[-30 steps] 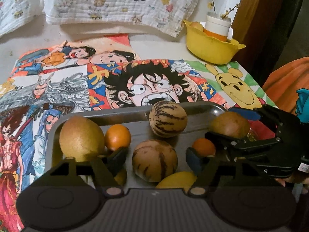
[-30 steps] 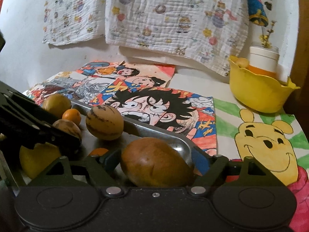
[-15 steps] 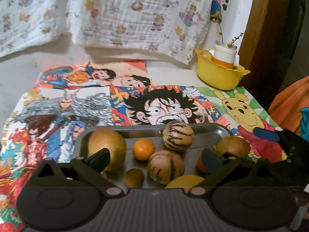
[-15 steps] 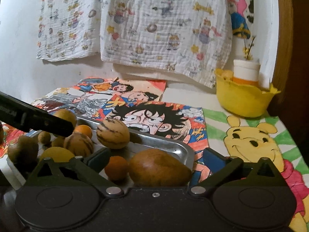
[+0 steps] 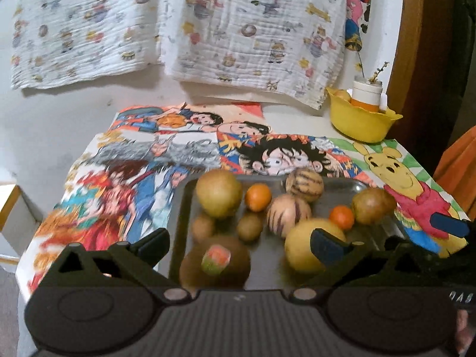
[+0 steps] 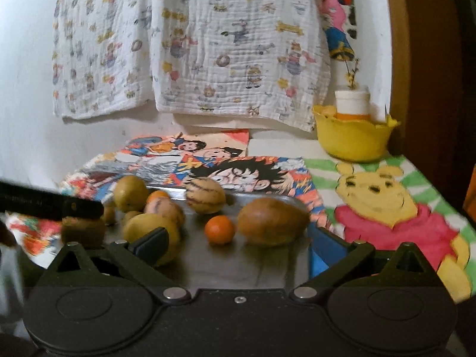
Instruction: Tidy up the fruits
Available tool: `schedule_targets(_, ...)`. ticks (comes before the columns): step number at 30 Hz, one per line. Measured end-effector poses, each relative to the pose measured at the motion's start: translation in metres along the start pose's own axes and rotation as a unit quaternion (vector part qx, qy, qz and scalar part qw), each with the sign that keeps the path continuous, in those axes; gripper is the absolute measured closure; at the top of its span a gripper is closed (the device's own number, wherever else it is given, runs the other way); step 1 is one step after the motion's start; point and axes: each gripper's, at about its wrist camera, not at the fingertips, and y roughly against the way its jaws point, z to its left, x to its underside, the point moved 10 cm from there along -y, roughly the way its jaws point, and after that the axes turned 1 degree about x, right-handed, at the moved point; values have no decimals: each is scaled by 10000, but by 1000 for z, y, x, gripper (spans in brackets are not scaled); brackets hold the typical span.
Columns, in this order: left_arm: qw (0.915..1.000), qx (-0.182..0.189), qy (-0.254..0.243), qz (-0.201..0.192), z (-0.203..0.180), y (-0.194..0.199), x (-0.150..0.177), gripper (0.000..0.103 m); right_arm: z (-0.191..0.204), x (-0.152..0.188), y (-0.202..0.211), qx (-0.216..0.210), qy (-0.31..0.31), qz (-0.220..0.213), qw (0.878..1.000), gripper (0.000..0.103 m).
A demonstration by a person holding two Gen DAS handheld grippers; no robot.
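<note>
A metal tray lies on a cartoon-print cloth and holds several fruits. In the left wrist view I see a big yellow-green fruit, two oranges, two striped melons, a brown fruit with a sticker and a yellow fruit. My left gripper hovers open over the tray's near edge, holding nothing. My right gripper is also open and empty, just short of a brown oval fruit and a small orange. One left finger crosses the right view's left side.
A yellow bowl with a white jar stands at the back right corner. Printed cloths hang on the wall behind. A wooden frame rises on the right. A white box sits low beyond the table's left edge.
Both grippers have drawn back and up from the tray, and their jaws have spread wider. More of the tray and fruit shows. The brown oval fruit stays on the tray.
</note>
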Motion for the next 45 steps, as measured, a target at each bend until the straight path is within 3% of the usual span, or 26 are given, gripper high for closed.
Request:
schedule_targets(4,9996,-258,-118,-38,6,15,18,0,9,7,19,-94,-217,-76,9997,1)
schedule_targets(12,9980,-521,-199,-295,14,39,35,0,21,8,49,-41,-57,-472,9989,1)
schedule_targets(16,9975,-536,-300,-361,12,41,44,0,25,16,57,-422,-248,-605,9970,1)
schedule_targets(27,9990,-420,-143,-40,19,34,61,0,18,41,50,-276,-495,-182,9982,0)
schedule_targets(45,9990,-439,-106,-18,20,35,61,0,19,44,48,-286,-424,-101,9986,1)
